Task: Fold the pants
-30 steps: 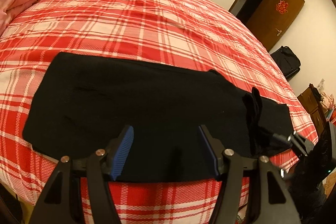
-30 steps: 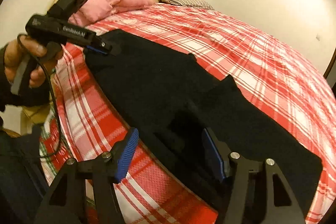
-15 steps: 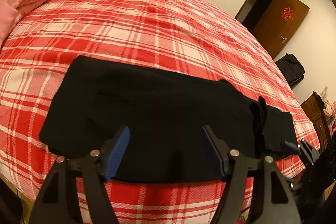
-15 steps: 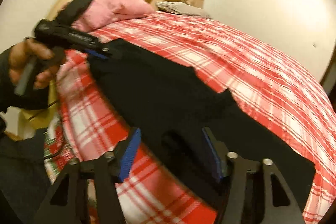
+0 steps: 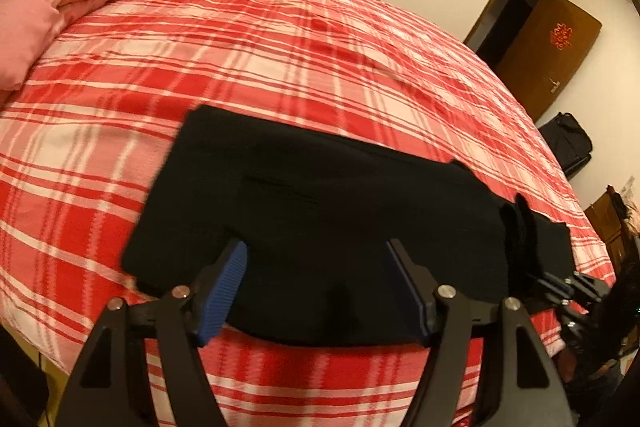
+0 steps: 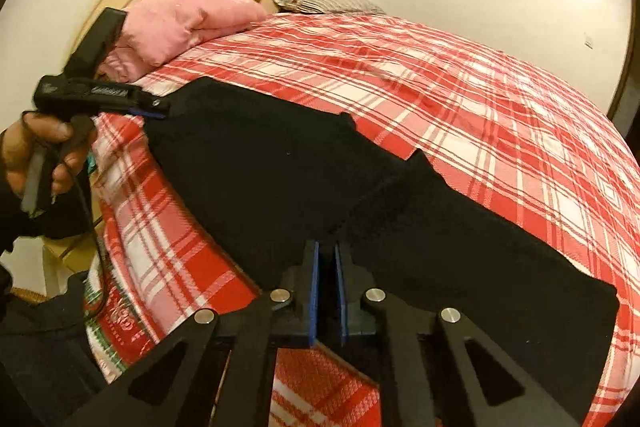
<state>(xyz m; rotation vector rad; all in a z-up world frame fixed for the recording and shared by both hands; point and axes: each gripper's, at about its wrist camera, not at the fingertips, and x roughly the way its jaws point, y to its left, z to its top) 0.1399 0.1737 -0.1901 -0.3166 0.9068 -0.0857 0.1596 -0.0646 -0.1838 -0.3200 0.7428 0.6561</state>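
Black pants [image 5: 340, 223] lie flat on the plaid bed [image 5: 280, 59]. Left claw [image 5: 316, 287] spread wide, blue pads just over the near hem, gripping nothing. Right claw [image 6: 326, 287] pinched shut on the pants' near edge.

Black cloth pants [image 5: 344, 223]: plain, unpatterned. Red-and-white plaid bed cover [image 5: 280, 59]: crossed stripes, pink tints. Soft pink quilted pillow [image 6: 188, 15]: plain. Grey striped flat cushion [image 6: 324, 1]. Left tool [image 5: 320, 291], right tool [image 6: 326, 287]: black frames, ribbed blue pads [image 5: 224, 291]. Brown wooden door [image 5: 548, 55]: red emblem.
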